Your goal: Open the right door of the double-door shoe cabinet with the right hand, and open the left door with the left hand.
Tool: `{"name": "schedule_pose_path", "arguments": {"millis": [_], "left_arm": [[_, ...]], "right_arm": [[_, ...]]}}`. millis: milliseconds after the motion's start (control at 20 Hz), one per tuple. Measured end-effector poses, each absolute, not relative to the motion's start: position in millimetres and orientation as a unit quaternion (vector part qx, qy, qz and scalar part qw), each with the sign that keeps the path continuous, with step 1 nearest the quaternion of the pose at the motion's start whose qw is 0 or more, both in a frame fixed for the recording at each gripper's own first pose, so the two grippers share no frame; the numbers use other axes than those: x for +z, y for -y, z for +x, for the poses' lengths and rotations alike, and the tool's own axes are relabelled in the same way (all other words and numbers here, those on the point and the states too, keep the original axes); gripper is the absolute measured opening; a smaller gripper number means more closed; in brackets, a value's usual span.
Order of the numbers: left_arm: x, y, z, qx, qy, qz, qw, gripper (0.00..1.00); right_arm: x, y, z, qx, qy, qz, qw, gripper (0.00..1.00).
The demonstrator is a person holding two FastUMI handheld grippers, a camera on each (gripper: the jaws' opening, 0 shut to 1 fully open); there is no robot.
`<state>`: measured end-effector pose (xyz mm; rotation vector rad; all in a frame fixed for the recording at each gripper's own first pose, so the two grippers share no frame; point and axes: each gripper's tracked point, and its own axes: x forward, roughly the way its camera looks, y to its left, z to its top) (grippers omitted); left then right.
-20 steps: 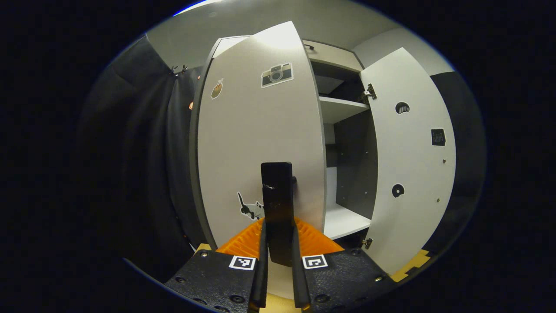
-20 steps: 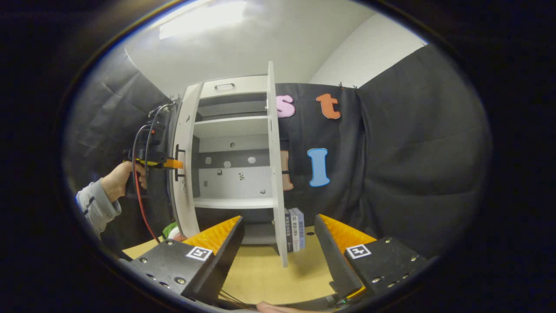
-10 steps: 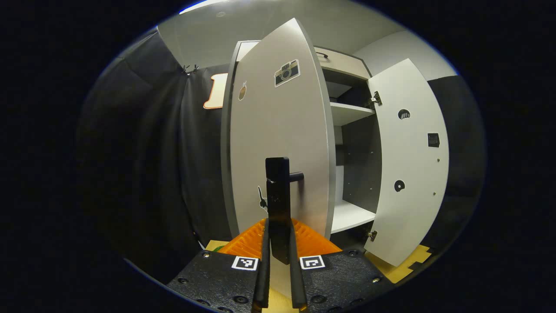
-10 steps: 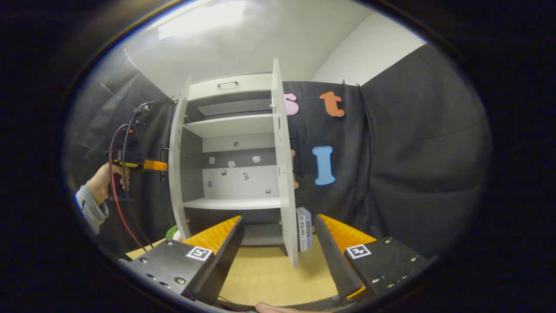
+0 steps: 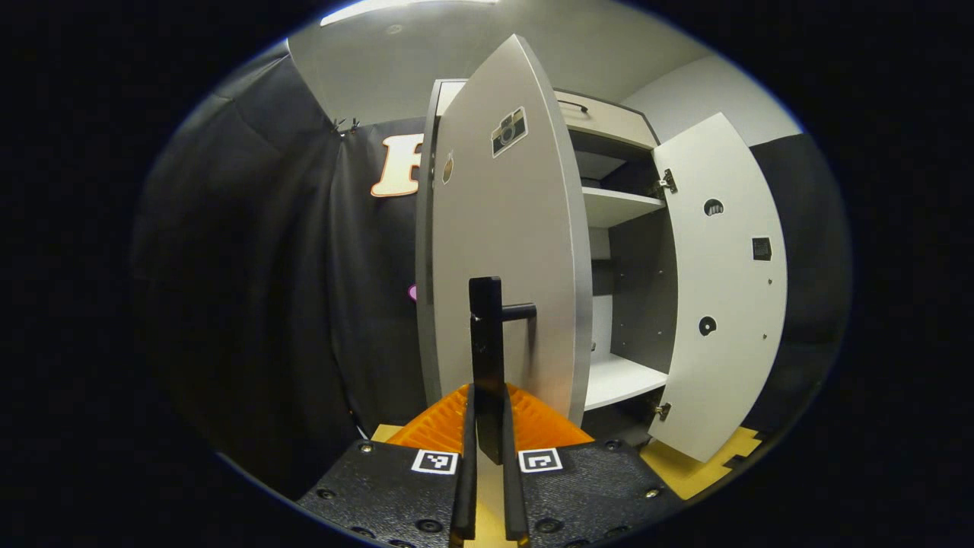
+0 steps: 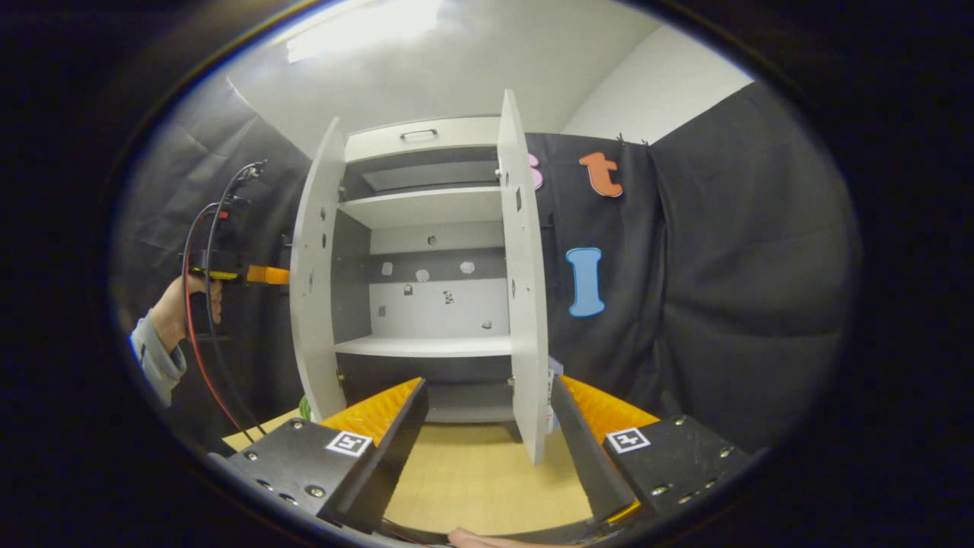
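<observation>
On the worktop (image 6: 472, 487) stands the shoe cabinet (image 6: 426, 228), with both of its doors swung wide. Seen in the right gripper view, the left door (image 6: 313, 274) and the right door (image 6: 523, 274) stand edge-on either side of the interior, where two shelves show: an upper shelf (image 6: 426, 205) and a lower shelf (image 6: 426, 346). One small drawer handle (image 6: 418, 134) sits on the top panel. Several small stickers dot the back wall; they are too small to count surely.

The left claw (image 5: 487, 426) is clamped on the left door's one black handle (image 5: 487, 327), both fingers pressed against the upright bar. In the left gripper view, two stickers show on that door's outer face (image 5: 502, 251), a camera sticker (image 5: 509, 131) and a smaller one beside it. In the right gripper view, a hand (image 6: 179, 301) holds this claw out beyond the door, with a red cable (image 6: 199, 358) hanging from it.

The right claw (image 6: 487, 426) is spread open and grips nothing; the bottom corner of the right door hangs between its two fingers, apart from both.
</observation>
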<state>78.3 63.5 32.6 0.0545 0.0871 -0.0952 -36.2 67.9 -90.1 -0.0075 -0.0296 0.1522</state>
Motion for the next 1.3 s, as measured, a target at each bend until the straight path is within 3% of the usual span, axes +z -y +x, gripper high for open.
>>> {"name": "schedule_pose_path", "arguments": {"millis": [550, 800, 1300], "left_arm": [[35.9, -140.0, 78.4, 0.005, -0.039, 0.053, 0.998, 0.04], [35.3, -145.8, 78.3, -0.046, -0.044, 0.019, 0.998, 0.01], [34.8, -146.9, 78.0, -0.035, -0.046, 0.019, 0.998, 0.01]], "right_arm": [[-96.5, -77.5, -27.0, 0.077, 0.007, 0.011, 0.997, 0.96], [-92.6, -92.4, -24.9, 0.080, 0.007, 0.016, 0.997, 0.96], [-93.9, -98.4, -24.1, 0.087, 0.005, 0.014, 0.996, 0.96]]}}
